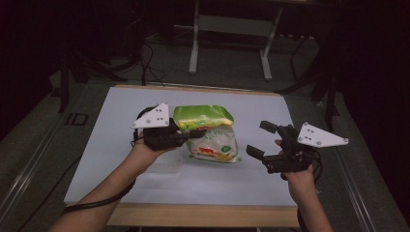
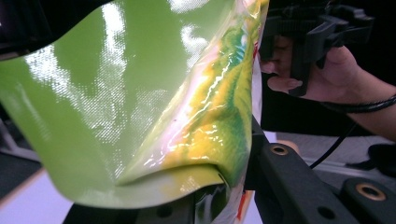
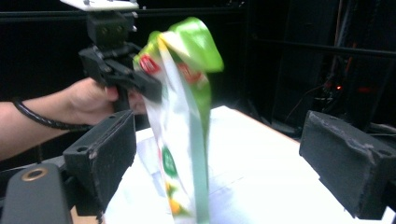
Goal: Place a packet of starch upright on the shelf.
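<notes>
Snack bag (image 1: 211, 134), green at the top and white with red print lower down, hangs upright over the middle of the white table (image 1: 121, 111), pinched at its upper left edge by the left tongs (image 1: 193, 135). In the left gripper view the glossy green and yellow film (image 2: 140, 102) is clamped between the black jaws at the bottom of the frame. In the right gripper view the bag (image 3: 180, 116) hangs edge-on and blurred, its lower end near the tabletop, with the left hand (image 3: 88, 100) behind it. The right tongs (image 1: 261, 140) hover just to the right of the bag, jaws spread wide and touching nothing, held by the right hand (image 1: 300, 179). A transparent plastic piece (image 1: 164, 164) lies on the table below the left hand.
</notes>
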### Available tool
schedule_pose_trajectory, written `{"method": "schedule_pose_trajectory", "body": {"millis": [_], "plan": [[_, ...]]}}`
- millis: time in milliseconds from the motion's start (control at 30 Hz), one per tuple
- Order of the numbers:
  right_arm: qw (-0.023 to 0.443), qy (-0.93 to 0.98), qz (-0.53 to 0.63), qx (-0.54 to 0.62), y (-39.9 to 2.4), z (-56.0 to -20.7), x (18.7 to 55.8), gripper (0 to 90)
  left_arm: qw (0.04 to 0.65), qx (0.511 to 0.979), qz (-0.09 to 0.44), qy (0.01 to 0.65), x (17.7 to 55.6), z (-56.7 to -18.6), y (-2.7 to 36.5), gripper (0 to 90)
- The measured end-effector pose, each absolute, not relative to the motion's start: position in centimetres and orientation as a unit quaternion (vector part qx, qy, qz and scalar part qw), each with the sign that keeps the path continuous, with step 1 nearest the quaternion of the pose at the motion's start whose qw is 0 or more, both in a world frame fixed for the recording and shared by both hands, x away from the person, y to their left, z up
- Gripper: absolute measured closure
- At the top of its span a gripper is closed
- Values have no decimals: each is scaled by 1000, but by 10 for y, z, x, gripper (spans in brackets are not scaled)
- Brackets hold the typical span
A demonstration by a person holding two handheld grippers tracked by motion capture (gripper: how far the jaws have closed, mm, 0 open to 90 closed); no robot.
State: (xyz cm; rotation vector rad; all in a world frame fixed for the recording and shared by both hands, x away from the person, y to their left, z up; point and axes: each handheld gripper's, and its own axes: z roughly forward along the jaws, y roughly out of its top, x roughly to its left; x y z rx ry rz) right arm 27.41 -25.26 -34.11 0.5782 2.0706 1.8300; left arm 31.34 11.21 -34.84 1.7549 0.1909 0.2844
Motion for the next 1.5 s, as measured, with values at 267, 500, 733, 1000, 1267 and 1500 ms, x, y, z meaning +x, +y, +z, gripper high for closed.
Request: {"method": "schedule_pose_trajectory", "body": {"millis": [267, 500, 733, 1000, 1267, 1500], "plan": [[152, 721, 638, 223, -263, -351, 277, 134, 615, 768, 158, 79, 330, -331, 148, 807], [154, 716, 637, 242, -275, -363, 278, 133, 589, 778, 187, 112, 339, -335, 174, 807], [165, 733, 607, 261, -281, -379, 279, 134, 576, 783, 188, 136, 348, -354, 195, 808], [152, 729, 606, 279, -291, -396, 276, 135, 547, 796, 194, 174, 359, -377, 213, 808], [142, 726, 606, 292, -300, -404, 275, 137, 528, 804, 192, 191, 365, -394, 222, 807], [140, 724, 607, 294, -302, -407, 275, 137, 507, 821, 189, 185, 367, -408, 220, 807]]}}
